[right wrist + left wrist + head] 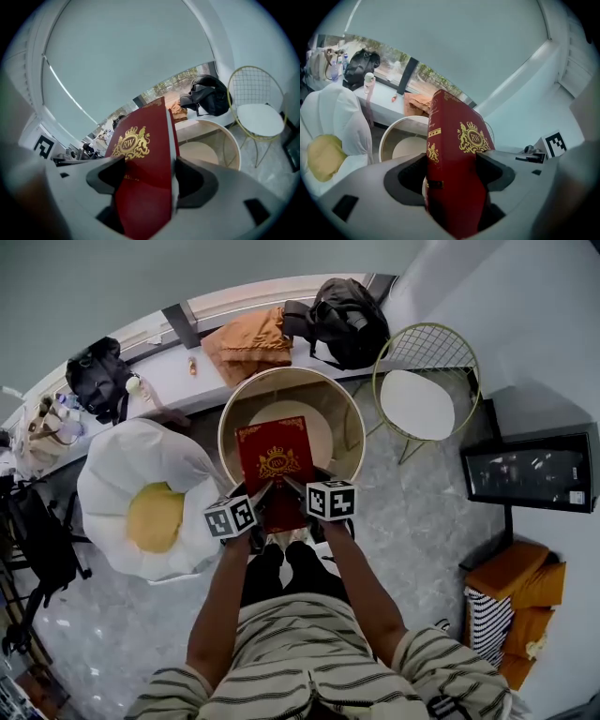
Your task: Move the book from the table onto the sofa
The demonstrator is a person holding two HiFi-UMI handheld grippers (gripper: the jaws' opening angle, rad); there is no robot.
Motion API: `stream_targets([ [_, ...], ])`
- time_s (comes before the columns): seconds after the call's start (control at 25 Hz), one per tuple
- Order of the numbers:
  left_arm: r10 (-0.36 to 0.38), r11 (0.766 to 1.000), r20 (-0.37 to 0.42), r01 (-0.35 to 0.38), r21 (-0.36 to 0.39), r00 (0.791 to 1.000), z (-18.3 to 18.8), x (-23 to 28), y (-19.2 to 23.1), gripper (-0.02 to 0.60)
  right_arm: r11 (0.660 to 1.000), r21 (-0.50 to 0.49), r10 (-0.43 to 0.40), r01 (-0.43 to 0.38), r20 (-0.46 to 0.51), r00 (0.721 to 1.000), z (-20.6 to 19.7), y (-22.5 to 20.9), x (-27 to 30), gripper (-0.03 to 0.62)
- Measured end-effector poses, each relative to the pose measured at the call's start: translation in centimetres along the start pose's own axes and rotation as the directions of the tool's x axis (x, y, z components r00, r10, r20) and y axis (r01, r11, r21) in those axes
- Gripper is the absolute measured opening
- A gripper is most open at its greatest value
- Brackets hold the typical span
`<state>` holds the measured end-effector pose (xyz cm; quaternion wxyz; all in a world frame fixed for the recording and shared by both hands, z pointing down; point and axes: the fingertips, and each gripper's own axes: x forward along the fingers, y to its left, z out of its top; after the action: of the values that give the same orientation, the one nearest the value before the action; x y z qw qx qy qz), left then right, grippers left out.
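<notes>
A dark red book with a gold crest is held up over the round glass-topped table. My left gripper is shut on its near left edge and my right gripper is shut on its near right edge. In the left gripper view the book stands on edge between the jaws of the left gripper, spine towards the camera. In the right gripper view the right gripper clamps the book by cover and pages. The sofa is a white flower-shaped cushion seat with a yellow centre, left of the table.
A gold wire chair with a white seat stands right of the table. A window ledge at the back carries black bags, an orange cloth and small items. A dark framed screen and orange boxes are at the right.
</notes>
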<state>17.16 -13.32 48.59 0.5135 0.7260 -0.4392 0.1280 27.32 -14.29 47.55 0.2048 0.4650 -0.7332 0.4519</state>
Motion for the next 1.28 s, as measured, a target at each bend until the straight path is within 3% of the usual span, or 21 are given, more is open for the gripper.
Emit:
stream_targets([
  [0.64, -0.022, 0.999, 0.111, 0.017, 0.049, 0.994, 3.9, -8.5, -5.2, 0.339, 0.995, -0.092, 0.039, -0.031, 0.083, 0.996, 4.2, 6.9, -7.1, 0.353],
  [1.04, 0.03, 0.998, 0.234, -0.042, 0.045, 0.972, 6.0, -15.1, -6.4, 0.341, 0.97, -0.22, 0.132, -0.105, 0.114, 0.985, 6.1, 13.0, -9.8, 0.353],
  [1.28, 0.067, 0.998, 0.301, -0.07, -0.002, 0.951, 6.1, -17.6, -5.8, 0.339, 0.949, -0.279, 0.177, -0.148, 0.081, 0.981, 6.1, 15.5, -10.0, 0.353],
])
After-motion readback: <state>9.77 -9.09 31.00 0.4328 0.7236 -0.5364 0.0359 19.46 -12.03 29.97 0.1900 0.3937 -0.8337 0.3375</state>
